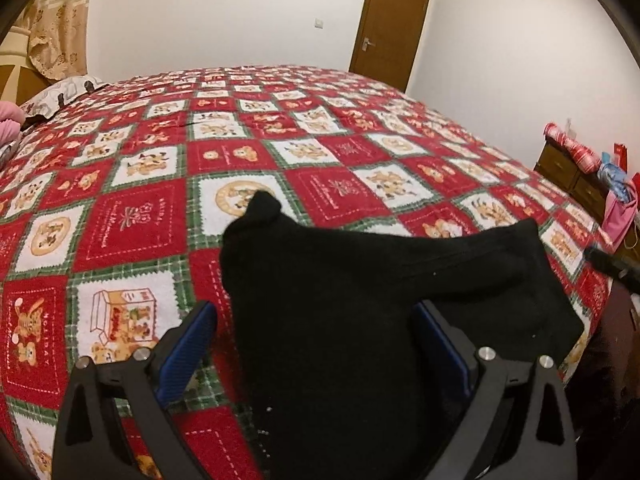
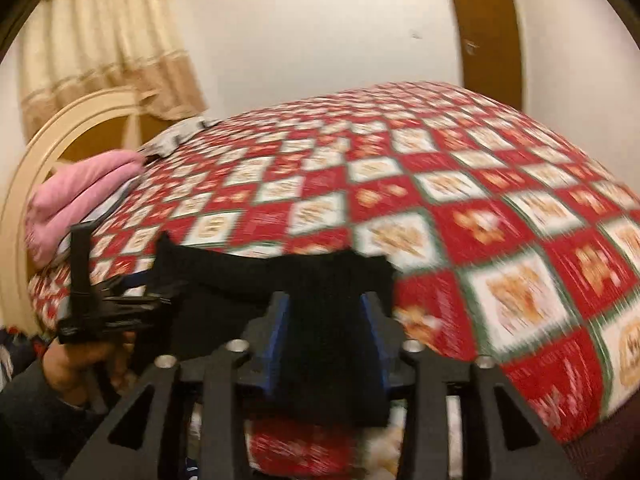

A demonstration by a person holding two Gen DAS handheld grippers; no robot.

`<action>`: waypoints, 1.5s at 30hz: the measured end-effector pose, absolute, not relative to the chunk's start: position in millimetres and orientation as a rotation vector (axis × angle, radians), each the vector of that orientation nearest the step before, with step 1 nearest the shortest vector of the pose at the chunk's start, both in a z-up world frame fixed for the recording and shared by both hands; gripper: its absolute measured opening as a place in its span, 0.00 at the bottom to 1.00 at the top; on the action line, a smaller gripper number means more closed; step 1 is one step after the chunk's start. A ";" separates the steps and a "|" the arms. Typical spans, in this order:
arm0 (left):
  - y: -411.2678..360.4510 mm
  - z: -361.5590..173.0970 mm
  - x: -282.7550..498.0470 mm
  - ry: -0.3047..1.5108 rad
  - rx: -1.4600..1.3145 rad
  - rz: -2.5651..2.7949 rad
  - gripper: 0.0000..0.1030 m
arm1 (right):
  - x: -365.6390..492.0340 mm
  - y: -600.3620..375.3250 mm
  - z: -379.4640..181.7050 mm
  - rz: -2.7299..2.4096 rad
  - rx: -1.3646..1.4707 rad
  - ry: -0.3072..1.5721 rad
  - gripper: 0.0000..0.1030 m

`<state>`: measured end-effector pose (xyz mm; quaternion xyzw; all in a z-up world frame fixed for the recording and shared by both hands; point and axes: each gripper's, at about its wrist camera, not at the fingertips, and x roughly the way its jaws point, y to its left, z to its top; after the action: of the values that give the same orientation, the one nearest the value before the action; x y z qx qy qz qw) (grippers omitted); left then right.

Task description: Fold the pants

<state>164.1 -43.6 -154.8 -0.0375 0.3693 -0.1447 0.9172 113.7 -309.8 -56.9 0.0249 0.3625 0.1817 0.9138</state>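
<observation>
I see the black pants [image 1: 360, 320] bunched at the near edge of the bed, lying on the red, white and green patchwork quilt [image 1: 240, 152], and I take that quilt as my landmark. In my left wrist view the left gripper [image 1: 316, 340] stands wide open, its blue-padded fingers [image 1: 188, 344] on either side of the dark cloth, which runs between them without being pinched; one pad is partly hidden behind the fabric. In my right wrist view, which is smeared by blur, the right gripper [image 2: 325, 316] has its blue pads close on a raised fold of the pants [image 2: 320, 320], and the cloth fills the gap between them, so I read it as gripping that fold. Across the same bunch of cloth from it I see the other gripper with the hand [image 2: 76, 360] holding it. Beyond the pants the quilt lies flat and open to its far side. At the head of the quilt sit a folded pink cloth [image 2: 80, 196], a patterned pillow [image 1: 60, 96], a cream headboard [image 2: 48, 148] and a beige curtain [image 2: 104, 40]. Past the far edge of the quilt is a brown door [image 1: 390, 24] in a white wall [image 1: 224, 12]. Off the foot of the quilt stands a wooden dresser [image 1: 568, 172] with red striped and pink items [image 1: 580, 152] piled on it.
</observation>
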 end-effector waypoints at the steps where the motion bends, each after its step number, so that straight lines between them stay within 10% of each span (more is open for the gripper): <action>1: -45.1 -155.6 164.3 0.766 -0.069 -0.294 0.97 | 114.9 -298.7 -55.6 0.406 0.029 0.731 0.46; 45: -43.3 -161.6 143.0 0.802 -0.056 -0.306 0.98 | 114.0 -283.9 -117.3 0.276 -0.218 0.870 0.55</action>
<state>143.0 -43.3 -161.6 -0.0272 0.3889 -0.1484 0.9089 114.0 -283.9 -117.3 -0.1052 0.4190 0.1330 0.8920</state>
